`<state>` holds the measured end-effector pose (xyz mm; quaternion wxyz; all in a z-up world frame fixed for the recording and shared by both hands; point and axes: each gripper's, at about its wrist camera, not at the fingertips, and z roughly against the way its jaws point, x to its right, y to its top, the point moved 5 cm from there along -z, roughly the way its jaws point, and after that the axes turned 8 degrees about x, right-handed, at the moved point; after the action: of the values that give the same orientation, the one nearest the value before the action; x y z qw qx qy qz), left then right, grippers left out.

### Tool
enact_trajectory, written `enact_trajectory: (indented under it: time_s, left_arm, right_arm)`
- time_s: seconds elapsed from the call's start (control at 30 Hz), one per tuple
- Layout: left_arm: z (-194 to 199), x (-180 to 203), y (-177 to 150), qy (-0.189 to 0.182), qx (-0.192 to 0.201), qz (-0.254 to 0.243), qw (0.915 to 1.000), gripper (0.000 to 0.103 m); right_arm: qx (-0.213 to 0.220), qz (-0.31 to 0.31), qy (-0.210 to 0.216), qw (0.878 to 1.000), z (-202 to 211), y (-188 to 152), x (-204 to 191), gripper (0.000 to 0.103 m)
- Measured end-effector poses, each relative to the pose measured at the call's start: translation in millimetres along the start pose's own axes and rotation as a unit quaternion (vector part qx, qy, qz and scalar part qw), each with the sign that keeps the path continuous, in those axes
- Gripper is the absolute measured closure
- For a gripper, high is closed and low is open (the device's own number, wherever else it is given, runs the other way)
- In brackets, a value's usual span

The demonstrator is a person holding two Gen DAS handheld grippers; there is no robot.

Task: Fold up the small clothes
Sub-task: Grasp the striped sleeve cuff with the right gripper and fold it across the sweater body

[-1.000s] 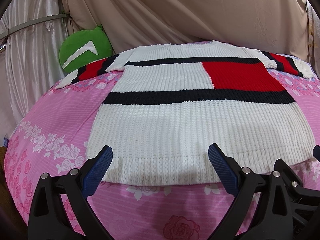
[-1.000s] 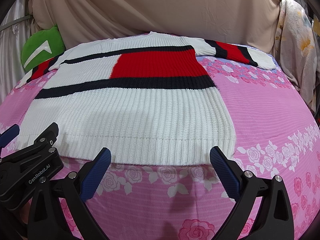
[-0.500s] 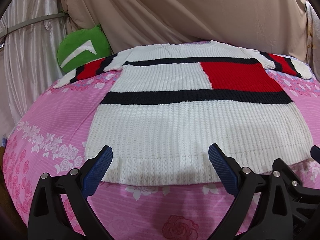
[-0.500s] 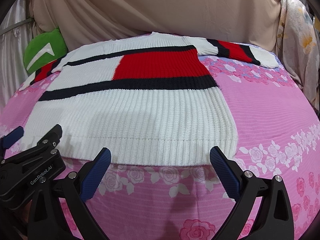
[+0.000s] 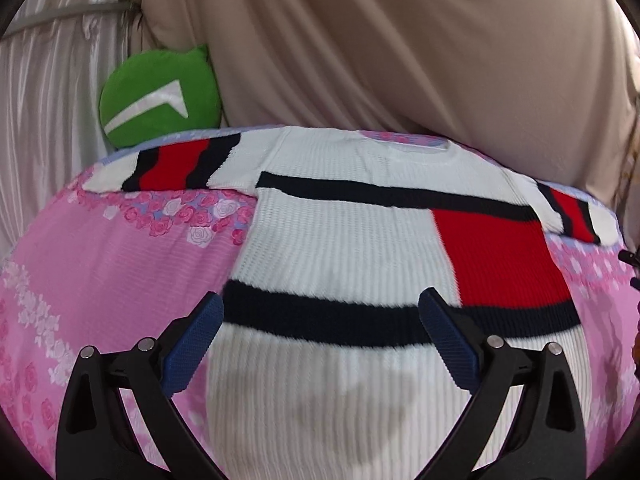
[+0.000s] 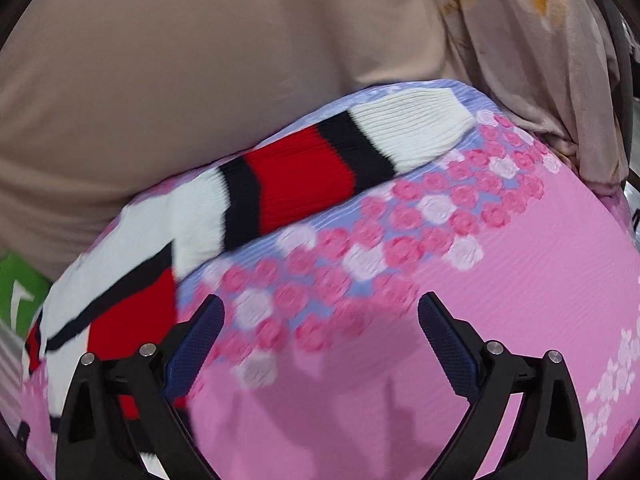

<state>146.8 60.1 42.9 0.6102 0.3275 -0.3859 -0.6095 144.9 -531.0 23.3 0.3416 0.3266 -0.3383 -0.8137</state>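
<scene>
The left claw is held tilted downward over the sweater, which is spread flat on the pink sheet. Its jaws are spread wide, nothing is pinched between them, and the white knit with its dark band is seen under and ahead of the gap; the left sleeve is laid ahead and to the left, with the green cushion beyond it. The right claw is likewise angled downward and rolled, so the bed is seen slanted. Its jaws are wide apart and closing slightly, with only bare floral sheet between them. The right sleeve is stretched ahead of this claw, clear of the pads, and the sweater's body is left off to its left side. The view is blurred.
</scene>
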Motion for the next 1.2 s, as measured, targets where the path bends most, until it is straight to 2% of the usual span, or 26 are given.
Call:
enact_trajectory:
  time_s: [0.07,0.2,0.27,0.37,0.43,0.47,0.53,0.57,0.6,0.63,0.7,0.8,0.87,0.93,1.0,1.07,1.2]
  left_arm:
    - [-17,-11,7,0.009,0.002,0.012,0.9999,0.007]
    - [-46,-20,18,0.039,0.006,-0.003,0.9992,0.007]
    - [-62,-21,20,0.037,-0.002,-0.007,0.9993,0.007]
    - [-81,-18,20,0.034,-0.02,-0.019,0.999,0.008]
    - [-89,-15,21,0.032,-0.02,-0.027,0.9989,0.008]
    - [-94,-14,22,0.031,-0.021,-0.031,0.9988,0.008]
    - [-99,-9,22,0.022,-0.024,-0.031,0.999,0.009]
    - [-103,-8,23,0.018,-0.027,-0.031,0.999,0.011]
    - [-106,-6,24,0.016,-0.03,-0.032,0.9989,0.014]
    - [-109,-5,25,0.015,-0.031,-0.033,0.9989,0.015]
    - [-115,-3,27,0.017,-0.031,-0.036,0.9987,0.016]
    - [-116,-3,32,0.02,-0.024,-0.038,0.9988,0.017]
    - [-115,-2,38,0.02,-0.017,-0.036,0.999,0.017]
    - [-113,-1,45,0.016,-0.011,-0.032,0.9993,0.017]
    - [-110,0,54,0.01,-0.004,-0.022,0.9997,0.017]
    - [-109,2,63,-0.001,0.001,-0.011,0.9999,0.017]
    - [-122,4,72,-0.017,-0.008,0.013,0.9997,0.01]
  right_arm:
    - [0.01,-0.012,-0.035,0.999,-29,27,24,0.012]
    - [0.017,-0.036,-0.083,0.996,-77,67,62,0.013]
    - [0.015,-0.054,-0.097,0.994,-96,77,78,0.015]
    - [0.007,-0.078,-0.106,0.991,-122,85,96,0.024]
    - [-0.004,-0.083,-0.098,0.992,-137,87,100,0.042]
    - [-0.008,-0.083,-0.093,0.992,-144,88,98,0.047]
    - [-0.007,-0.083,-0.077,0.994,-150,90,91,0.069]
    - [-0.005,-0.082,-0.067,0.994,-152,92,86,0.074]
    - [-0.001,-0.079,-0.057,0.995,-152,96,79,0.089]
    - [0.004,-0.075,-0.046,0.996,-152,100,71,0.096]
    - [0.026,-0.061,-0.015,0.998,-141,114,44,0.097]
    - [0.077,-0.017,0.059,0.995,-105,132,-20,0.098]
    - [0.097,0.019,0.13,0.987,-75,137,-82,0.098]
    - [0.103,0.071,0.197,0.972,-47,129,-150,0.098]
    - [0.092,0.124,0.262,0.953,-25,105,-223,0.098]
    - [0.062,0.17,0.315,0.932,-15,68,-289,0.098]
    - [-0.025,0.254,0.372,0.892,-39,-28,-391,0.094]
